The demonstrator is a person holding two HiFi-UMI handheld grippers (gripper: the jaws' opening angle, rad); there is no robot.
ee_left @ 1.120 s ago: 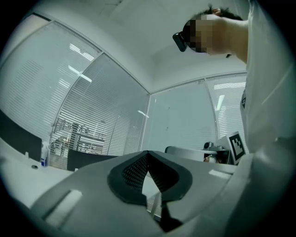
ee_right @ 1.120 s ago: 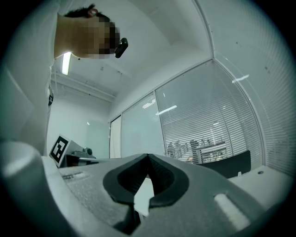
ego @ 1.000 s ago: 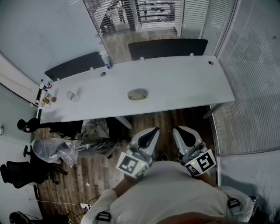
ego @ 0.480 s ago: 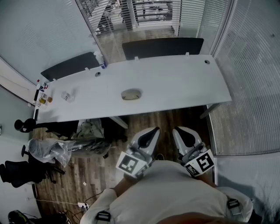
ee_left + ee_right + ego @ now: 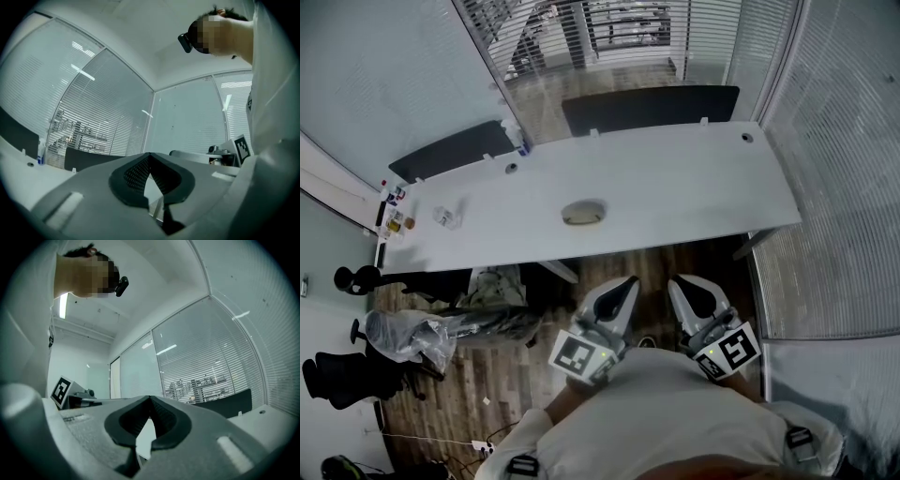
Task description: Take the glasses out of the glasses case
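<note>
White table [image 5: 703,178] is spanning the head view. Wood floor [image 5: 661,258] is lying between its near edge and both grippers, so the step in hand is reading as the approach. Glasses case [image 5: 583,212], a grey oval that is apparently closed, is sitting alone near that near edge, left of centre. Open room is showing all round it; a clear crumpled item [image 5: 447,217] and small bottles [image 5: 396,217] are sitting well apart at the left end. Left gripper [image 5: 628,282] and right gripper [image 5: 680,281] are both carrying their jaws together, nothing between. Judgement: be opening both before arrival, one pinning the base, the other lifting the lid, keeping the case off the edge.
</note>
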